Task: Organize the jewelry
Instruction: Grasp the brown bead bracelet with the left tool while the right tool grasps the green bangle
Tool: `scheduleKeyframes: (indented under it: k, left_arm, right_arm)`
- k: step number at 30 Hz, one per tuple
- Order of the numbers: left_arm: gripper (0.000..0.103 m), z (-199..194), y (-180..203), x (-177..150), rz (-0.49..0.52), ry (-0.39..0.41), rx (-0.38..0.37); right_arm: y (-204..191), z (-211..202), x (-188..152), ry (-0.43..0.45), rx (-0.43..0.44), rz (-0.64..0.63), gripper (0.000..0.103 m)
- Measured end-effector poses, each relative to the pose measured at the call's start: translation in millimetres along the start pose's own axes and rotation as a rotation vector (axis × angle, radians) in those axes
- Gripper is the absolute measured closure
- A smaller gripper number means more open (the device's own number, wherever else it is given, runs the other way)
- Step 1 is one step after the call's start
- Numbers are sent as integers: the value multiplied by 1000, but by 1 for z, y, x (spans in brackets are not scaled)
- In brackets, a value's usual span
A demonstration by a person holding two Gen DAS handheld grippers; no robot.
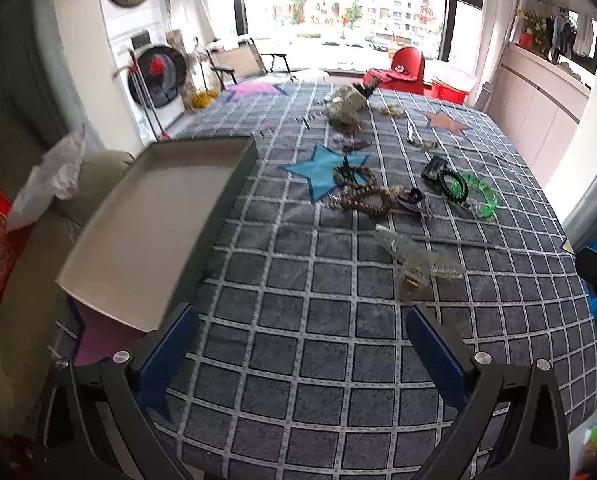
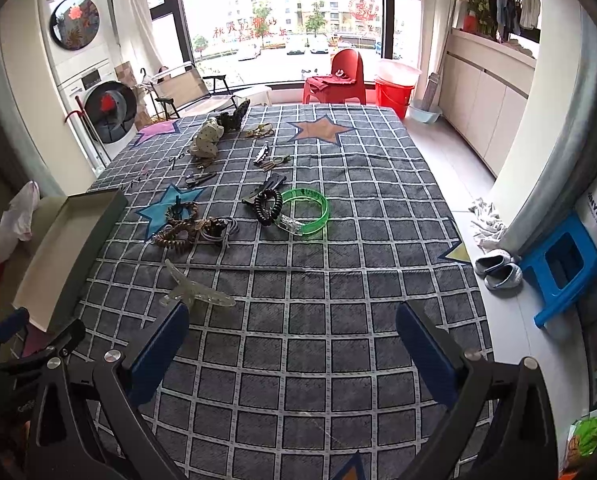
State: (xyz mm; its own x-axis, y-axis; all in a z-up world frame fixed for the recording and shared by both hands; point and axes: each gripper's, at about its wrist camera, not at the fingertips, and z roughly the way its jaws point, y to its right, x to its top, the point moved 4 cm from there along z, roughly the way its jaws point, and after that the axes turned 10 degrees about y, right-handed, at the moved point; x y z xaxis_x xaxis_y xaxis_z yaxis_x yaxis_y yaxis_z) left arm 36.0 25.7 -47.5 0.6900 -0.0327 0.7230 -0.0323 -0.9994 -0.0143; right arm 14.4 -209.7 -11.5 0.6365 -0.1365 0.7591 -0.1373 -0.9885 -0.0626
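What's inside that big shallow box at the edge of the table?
The box looks bare inside: only its pale floor shows in the left view. In the right view its near wall hides part of the floor, so that strip stays unseen.

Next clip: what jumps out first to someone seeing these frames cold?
The green bangle glows mid-table on the grey checked cloth, touching a black coiled band. Left of it, brown bead bracelets tangle by a blue star patch. An empty tray sits at the table's left edge, and both hand-held grippers hover open, holding nothing.
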Motion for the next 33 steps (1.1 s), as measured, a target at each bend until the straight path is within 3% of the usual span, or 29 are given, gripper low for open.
scheduleKeyframes:
  k: [6, 19, 30, 31, 33]
  left_arm:
    - [0, 24, 1, -1, -25, -51, -48]
    - [0, 94, 4, 41, -154, -100, -199]
    - [2, 154, 16, 57, -203, -162, -235]
    - [3, 158, 18, 57, -202, -170, -237]
    - [16, 166, 23, 56, -198, -188, -246]
  right_arm:
    - [11, 20, -2, -38, 14, 4, 0]
    - [41, 99, 17, -127, -2, 7, 0]
    - [55, 163, 37, -160, 6, 51, 0]
    - [55, 166, 38, -159, 7, 53, 0]
    - [54, 176, 41, -160, 7, 55, 1]
